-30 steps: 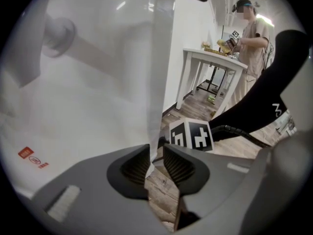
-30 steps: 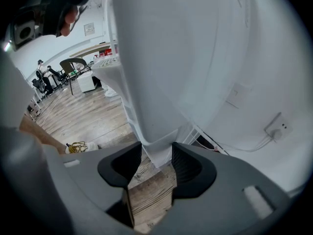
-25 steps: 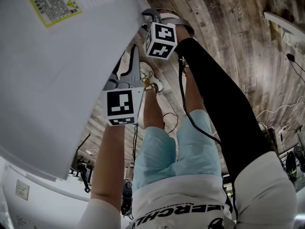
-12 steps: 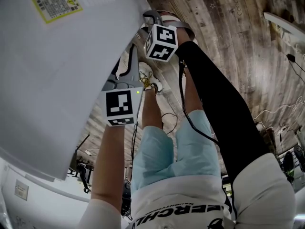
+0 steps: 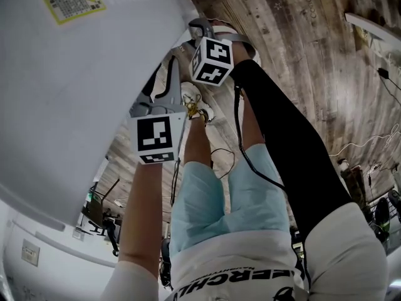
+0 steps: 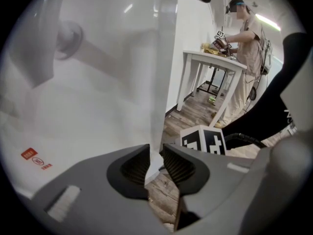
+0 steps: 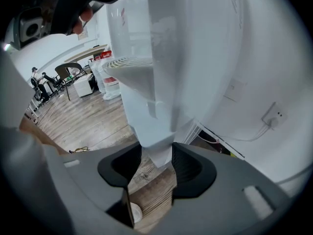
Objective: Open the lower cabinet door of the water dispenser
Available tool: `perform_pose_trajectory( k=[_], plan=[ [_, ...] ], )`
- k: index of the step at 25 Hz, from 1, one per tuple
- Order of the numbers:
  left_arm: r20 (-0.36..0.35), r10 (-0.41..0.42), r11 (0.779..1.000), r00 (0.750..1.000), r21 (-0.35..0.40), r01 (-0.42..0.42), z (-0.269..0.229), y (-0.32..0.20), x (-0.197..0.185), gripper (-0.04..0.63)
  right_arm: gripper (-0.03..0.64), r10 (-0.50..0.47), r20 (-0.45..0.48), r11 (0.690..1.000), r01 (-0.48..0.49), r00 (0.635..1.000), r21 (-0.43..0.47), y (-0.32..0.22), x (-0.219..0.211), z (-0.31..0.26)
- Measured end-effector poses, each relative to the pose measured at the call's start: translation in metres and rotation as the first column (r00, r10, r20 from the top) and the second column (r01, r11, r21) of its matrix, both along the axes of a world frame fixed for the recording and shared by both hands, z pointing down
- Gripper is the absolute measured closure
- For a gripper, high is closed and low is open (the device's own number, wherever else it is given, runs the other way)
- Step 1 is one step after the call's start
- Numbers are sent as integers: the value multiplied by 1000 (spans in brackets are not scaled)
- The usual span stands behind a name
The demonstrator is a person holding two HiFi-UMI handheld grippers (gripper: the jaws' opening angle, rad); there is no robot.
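The white water dispenser (image 5: 75, 93) fills the left of the head view, with a yellow label near its top. My left gripper (image 5: 170, 68) reaches down along its right edge. In the left gripper view the left gripper (image 6: 155, 164) is shut on the thin white edge of the cabinet door (image 6: 167, 58). My right gripper (image 5: 195, 25) sits just beyond it at the same edge. The right gripper (image 7: 156, 158) has its ribbed pads closed against the bottom corner of the white door panel (image 7: 155, 126). What lies behind the door is hidden.
Wood plank floor (image 5: 294, 49) lies to the right, with my legs and a shoe (image 5: 191, 102) below the grippers and a black cable (image 5: 250, 155). Another person (image 6: 242, 43) works at a white table (image 6: 212, 58). A wall socket (image 7: 272, 116) is on the right wall.
The dispenser's white surface has shifted a little leftward in the head view, showing more of the room under its lower edge. Both grippers keep their hold and have edged slightly left.
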State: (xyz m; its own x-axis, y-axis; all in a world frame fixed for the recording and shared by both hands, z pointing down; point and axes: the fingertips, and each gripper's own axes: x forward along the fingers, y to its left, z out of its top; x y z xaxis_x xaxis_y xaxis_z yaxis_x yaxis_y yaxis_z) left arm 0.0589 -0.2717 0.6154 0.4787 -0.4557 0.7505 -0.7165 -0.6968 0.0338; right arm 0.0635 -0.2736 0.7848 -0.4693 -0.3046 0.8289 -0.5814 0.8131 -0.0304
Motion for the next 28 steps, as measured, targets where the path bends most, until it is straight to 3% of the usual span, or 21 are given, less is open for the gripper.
perform_pose_trajectory(
  k=[15, 22, 28],
  plan=[
    [-29, 113, 993, 993, 25, -112, -3, 19, 5, 508, 428, 93, -19, 996, -93, 995, -3, 22, -5, 3],
    [-49, 192, 981, 980, 34, -190, -9, 28, -6, 508, 428, 160, -52, 987, -161, 986, -21, 36, -9, 2],
    [-68, 211, 977, 975, 44, -208, -12, 38, -18, 508, 428, 199, -75, 979, -202, 977, -40, 59, -16, 2]
  ],
)
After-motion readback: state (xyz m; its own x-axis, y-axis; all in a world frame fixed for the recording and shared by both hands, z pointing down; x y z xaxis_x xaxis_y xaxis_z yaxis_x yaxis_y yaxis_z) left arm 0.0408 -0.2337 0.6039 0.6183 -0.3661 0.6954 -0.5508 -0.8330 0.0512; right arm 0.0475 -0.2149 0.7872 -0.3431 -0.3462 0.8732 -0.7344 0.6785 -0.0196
